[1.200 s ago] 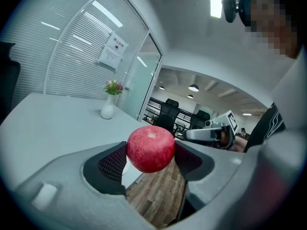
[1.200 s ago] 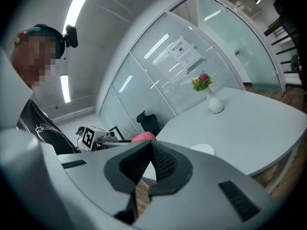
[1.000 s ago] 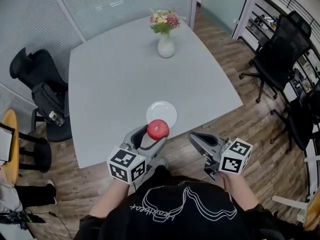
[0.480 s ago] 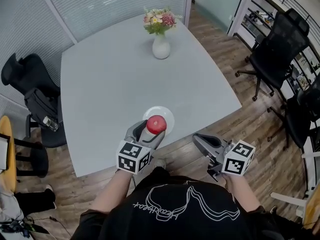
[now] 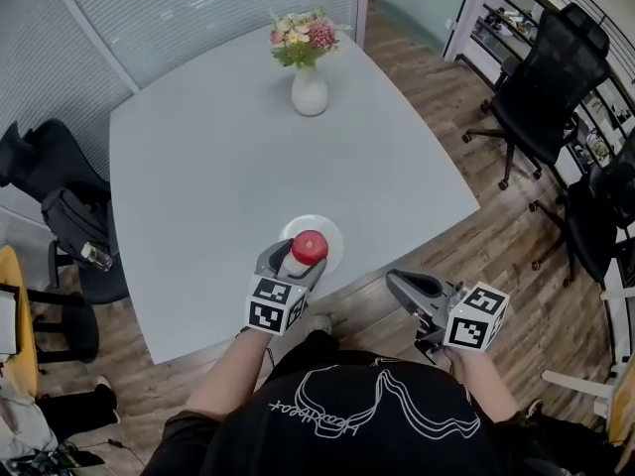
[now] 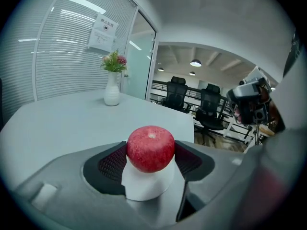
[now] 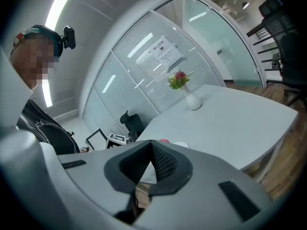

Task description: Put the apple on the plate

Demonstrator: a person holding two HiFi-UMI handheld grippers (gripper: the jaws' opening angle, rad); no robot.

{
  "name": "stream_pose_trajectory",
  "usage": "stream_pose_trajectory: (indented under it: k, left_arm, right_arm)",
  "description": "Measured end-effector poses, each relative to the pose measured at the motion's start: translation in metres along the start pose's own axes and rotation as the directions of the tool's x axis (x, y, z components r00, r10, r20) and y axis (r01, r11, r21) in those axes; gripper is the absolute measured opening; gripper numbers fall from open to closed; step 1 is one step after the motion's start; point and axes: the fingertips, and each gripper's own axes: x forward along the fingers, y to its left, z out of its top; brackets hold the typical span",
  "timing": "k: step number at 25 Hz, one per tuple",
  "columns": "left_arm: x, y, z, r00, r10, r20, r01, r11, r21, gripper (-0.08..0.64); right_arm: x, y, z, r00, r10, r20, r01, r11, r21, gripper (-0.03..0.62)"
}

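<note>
A red apple (image 5: 309, 247) is held between the jaws of my left gripper (image 5: 298, 254), which is shut on it. The apple hangs over the small white plate (image 5: 333, 234) near the table's front edge. In the left gripper view the apple (image 6: 150, 148) fills the gap between the dark pads, with the plate (image 6: 147, 185) showing right below it; contact between the two cannot be told. My right gripper (image 5: 405, 288) is shut on nothing, off the table's front edge over the wooden floor. Its own view shows the jaws pressed together (image 7: 150, 163).
A white vase of flowers (image 5: 309, 89) stands at the far side of the grey table (image 5: 218, 167). Black office chairs stand at the left (image 5: 60, 206) and right (image 5: 541, 87). Wooden floor (image 5: 496, 236) lies beyond the table's right edge.
My left gripper has carried the apple forward, from the plate's near edge to over its middle. The right gripper has stayed about where it was, still shut.
</note>
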Motion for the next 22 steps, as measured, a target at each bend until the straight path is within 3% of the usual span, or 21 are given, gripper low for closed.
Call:
stream_pose_trajectory:
  k: [10, 22]
  left_arm:
    - [0.024, 0.008, -0.026, 0.998, 0.018, -0.06, -0.018, 1.0, 0.011, 0.321]
    - [0.028, 0.009, -0.032, 0.998, 0.063, -0.032, -0.061, 0.997, 0.037, 0.322]
  right_arm:
    - [-0.005, -0.014, -0.008, 1.0, -0.016, 0.013, 0.015, 0.998, 0.062, 0.009]
    - [-0.008, -0.02, -0.018, 1.0, -0.012, 0.012, 0.011, 0.995, 0.096, 0.009]
